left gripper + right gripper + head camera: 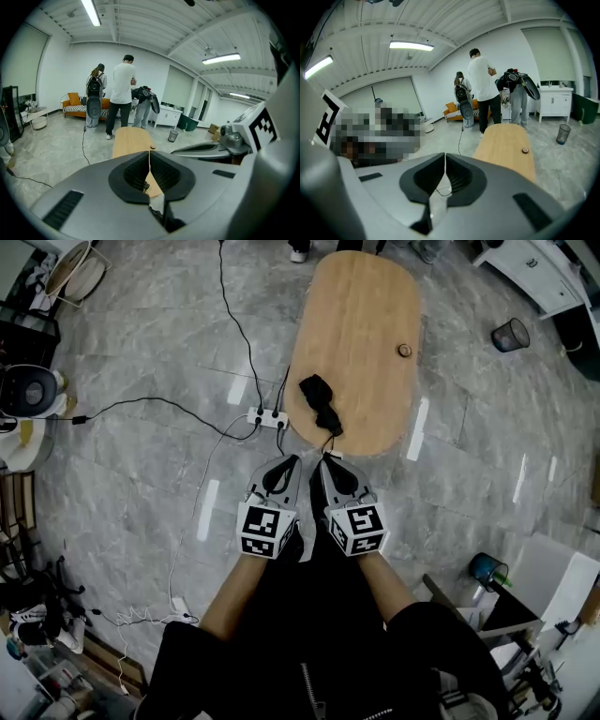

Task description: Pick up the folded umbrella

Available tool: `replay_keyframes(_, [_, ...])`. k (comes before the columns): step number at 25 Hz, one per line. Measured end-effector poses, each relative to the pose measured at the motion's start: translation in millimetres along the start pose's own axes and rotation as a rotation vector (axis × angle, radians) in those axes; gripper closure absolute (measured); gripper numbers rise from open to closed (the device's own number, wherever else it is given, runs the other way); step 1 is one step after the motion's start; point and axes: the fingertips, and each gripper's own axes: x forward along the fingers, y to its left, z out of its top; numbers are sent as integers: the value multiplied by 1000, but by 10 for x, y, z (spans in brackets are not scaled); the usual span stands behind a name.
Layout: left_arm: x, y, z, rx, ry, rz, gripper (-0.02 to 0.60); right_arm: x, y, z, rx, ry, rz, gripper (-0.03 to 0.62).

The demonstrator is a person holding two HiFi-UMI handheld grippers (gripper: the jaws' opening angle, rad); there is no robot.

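The wooden table (361, 343) is a long oval, and the folded umbrella (319, 401), black and compact, lies on its near end, close to the left edge, with its strap trailing to the rim. Only the head view shows it; in both gripper views the grey jaw bodies cover that end of the table. The head view also shows the left gripper (295, 459) and the right gripper (324, 460) side by side just short of the table's near end, apart from the umbrella, and a white power strip (267, 416) on the floor just beside the table's left edge. The left gripper view has its jaws pressed together with nothing between them, and the right gripper view shows the same: closed and empty. A small round object (404, 351) sits towards the table's right edge, also visible in the right gripper view. What the gripper views add is people (122, 93) standing beyond the table's far end.
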Motion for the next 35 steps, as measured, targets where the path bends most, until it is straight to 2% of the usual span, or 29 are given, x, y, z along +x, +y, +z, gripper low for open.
replay_keyframes(3, [77, 75, -54, -14, 16, 6, 565, 109, -24, -70, 6, 37, 33, 577])
replay_keyframes(9, [215, 177, -111, -31, 43, 18, 565, 284, -164, -140, -10, 90, 47, 516])
replay_keyframes(22, [379, 309, -233, -56, 76, 31, 565, 581, -412, -243, -55, 142, 28, 378])
replay_keyframes(35, [561, 464, -363, -78, 114, 43, 565, 849, -568, -311, -70, 171, 15, 378])
